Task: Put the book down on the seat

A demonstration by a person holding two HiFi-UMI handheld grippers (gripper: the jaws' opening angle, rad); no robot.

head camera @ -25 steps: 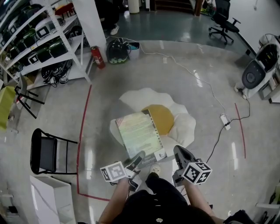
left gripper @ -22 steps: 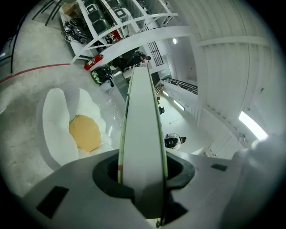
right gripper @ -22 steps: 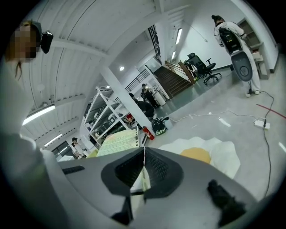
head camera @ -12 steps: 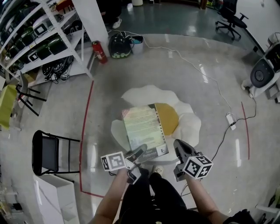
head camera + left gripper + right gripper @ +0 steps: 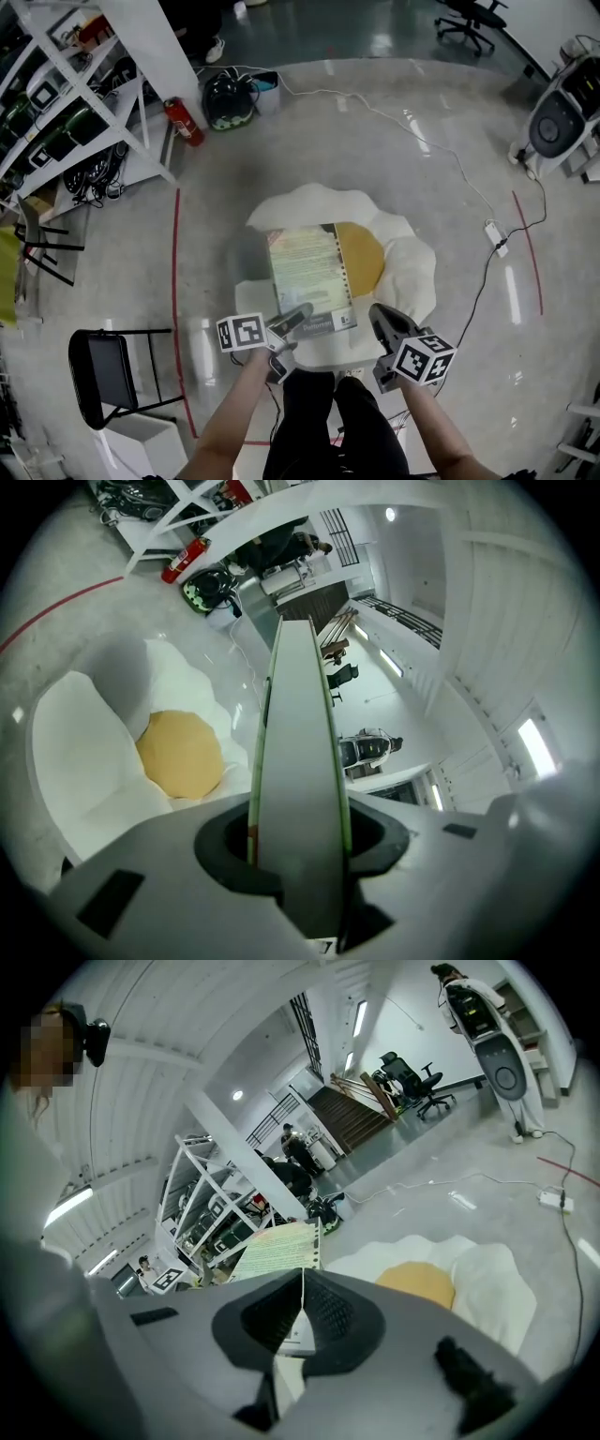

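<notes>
The left gripper (image 5: 295,317) is clamped on the near short edge of the book (image 5: 307,272). In the left gripper view the book (image 5: 298,761) stands edge-on between the two pads, which press on both of its faces. The book lies nearly flat, cover up, with its long axis running away from the person. Its perforated binding edge is on the right, next to the yellow centre (image 5: 364,255) of the white egg-shaped seat (image 5: 412,272). The book is over the seat; whether it touches the seat cannot be told. The right gripper (image 5: 378,316) hangs just right of the book's near corner, its jaws together on nothing.
</notes>
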